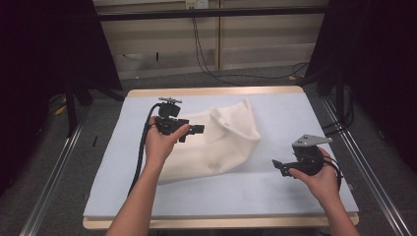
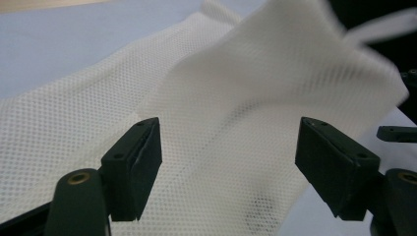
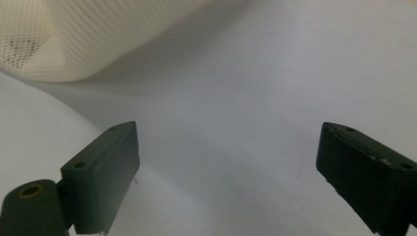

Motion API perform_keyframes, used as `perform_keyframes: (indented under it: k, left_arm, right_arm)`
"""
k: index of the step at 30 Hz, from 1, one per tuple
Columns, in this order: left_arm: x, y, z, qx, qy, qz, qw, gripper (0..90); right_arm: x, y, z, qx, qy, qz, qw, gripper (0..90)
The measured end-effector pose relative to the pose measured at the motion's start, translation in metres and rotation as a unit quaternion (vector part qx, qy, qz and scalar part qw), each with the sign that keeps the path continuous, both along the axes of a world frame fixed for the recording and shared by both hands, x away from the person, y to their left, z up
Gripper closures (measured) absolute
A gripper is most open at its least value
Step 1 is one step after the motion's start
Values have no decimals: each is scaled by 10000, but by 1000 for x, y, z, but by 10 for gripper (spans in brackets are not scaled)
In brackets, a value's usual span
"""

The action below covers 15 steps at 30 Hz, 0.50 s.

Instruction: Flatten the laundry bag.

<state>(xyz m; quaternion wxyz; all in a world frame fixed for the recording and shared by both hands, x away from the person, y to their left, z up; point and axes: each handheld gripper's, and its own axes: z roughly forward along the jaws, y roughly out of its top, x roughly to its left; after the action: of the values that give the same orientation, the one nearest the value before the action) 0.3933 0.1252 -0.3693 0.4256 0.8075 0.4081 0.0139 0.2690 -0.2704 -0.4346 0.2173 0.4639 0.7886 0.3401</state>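
Left gripper (image 1: 196, 129) hovers over the white mesh bag (image 1: 216, 147), jaws standing apart with nothing pinched; in the left gripper view the mesh lies behind and between the pads (image 2: 142, 162) without touching either. Right gripper (image 1: 278, 166) waits near the counter's right front, jaws also wide apart and empty, aimed across bare blue mat (image 1: 275, 196) toward the bag's rounded edge (image 3: 54, 64).

Bag lies mid-counter, slanting from lower left to upper right, partly folded: one flap (image 1: 236, 118) lies doubled over the body near the far end. A pale cord or strap (image 2: 378, 27) trails off at its top, blurred.

Judgement: the step in hand looks like re-gripping the bag to spread or fold it.

- Mesh is thin and limp; take a single layer at an edge or corner, not the doubled flap, or both layers will lift together.
- Close fully before lifting; open weave may slip from flat pads.
- Bring the right gripper in low along the mat to catch the near edge.
- Pull both ends gently apart, keeping the fabric low so it does not swing or refold.
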Motion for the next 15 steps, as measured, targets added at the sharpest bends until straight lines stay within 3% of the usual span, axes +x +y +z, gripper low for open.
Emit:
perform_keyframes:
  k: [7, 10, 15]
  left_arm:
    - [-2, 9, -9, 93, 60, 61, 9999, 245]
    - [-2, 14, -13, 317, 163, 27, 9994, 234]
    - [-3, 20, -15, 501, 141, -5, 9986, 235]
  right_arm:
    - [0, 1, -1, 25, -11, -42, 10000, 81]
    - [1, 2, -3, 37, 13, -7, 10000, 96]
    - [1, 4, -5, 16, 48, 111, 9999, 128]
